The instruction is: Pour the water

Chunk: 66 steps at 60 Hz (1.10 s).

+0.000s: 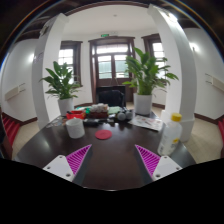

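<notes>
A white cup (75, 127) stands on the dark table (112, 150) beyond my left finger. A pale bottle with a yellow cap (173, 135) stands beyond my right finger, near the table's right edge. A small red coaster or lid (104, 133) lies on the table ahead, between the two. My gripper (112, 160) is open and empty, its magenta pads (74, 159) spread wide over bare table, well short of all three things.
Several small items, red, green and dark, are clustered at the table's far side (103, 113). Papers lie at the far right (146, 122). Two potted plants (62, 85) and a door stand behind, with white pillars either side.
</notes>
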Each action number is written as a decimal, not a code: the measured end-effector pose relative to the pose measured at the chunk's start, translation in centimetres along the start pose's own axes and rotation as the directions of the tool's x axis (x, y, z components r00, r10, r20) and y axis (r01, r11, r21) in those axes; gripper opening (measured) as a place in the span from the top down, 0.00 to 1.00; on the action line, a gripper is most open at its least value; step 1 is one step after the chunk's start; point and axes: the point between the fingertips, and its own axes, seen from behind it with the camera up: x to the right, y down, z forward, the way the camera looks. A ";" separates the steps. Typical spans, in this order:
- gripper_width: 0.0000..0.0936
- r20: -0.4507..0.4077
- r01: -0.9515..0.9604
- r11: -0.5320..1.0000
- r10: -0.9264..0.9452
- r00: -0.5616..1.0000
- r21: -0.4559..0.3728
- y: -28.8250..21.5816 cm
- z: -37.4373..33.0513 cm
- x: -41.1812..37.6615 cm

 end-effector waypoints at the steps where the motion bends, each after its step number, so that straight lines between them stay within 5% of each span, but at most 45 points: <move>1: 0.10 -0.008 -0.002 1.000 0.002 1.000 -0.002 0.6 -0.2 1.3; 19: 0.11 -0.215 -0.029 0.998 0.041 0.976 0.058 2.4 1.4 19.8; 35: 0.12 -0.181 -0.042 0.991 0.064 0.981 0.125 -0.2 8.0 23.3; 46: 0.21 -0.161 -0.001 0.988 0.026 0.987 0.151 -1.0 10.3 22.6; 48: 0.38 -0.170 0.009 0.988 0.017 0.985 0.151 -1.0 10.5 22.4; 66: 0.55 -0.189 0.027 0.990 -0.001 0.982 0.136 -0.8 10.7 22.4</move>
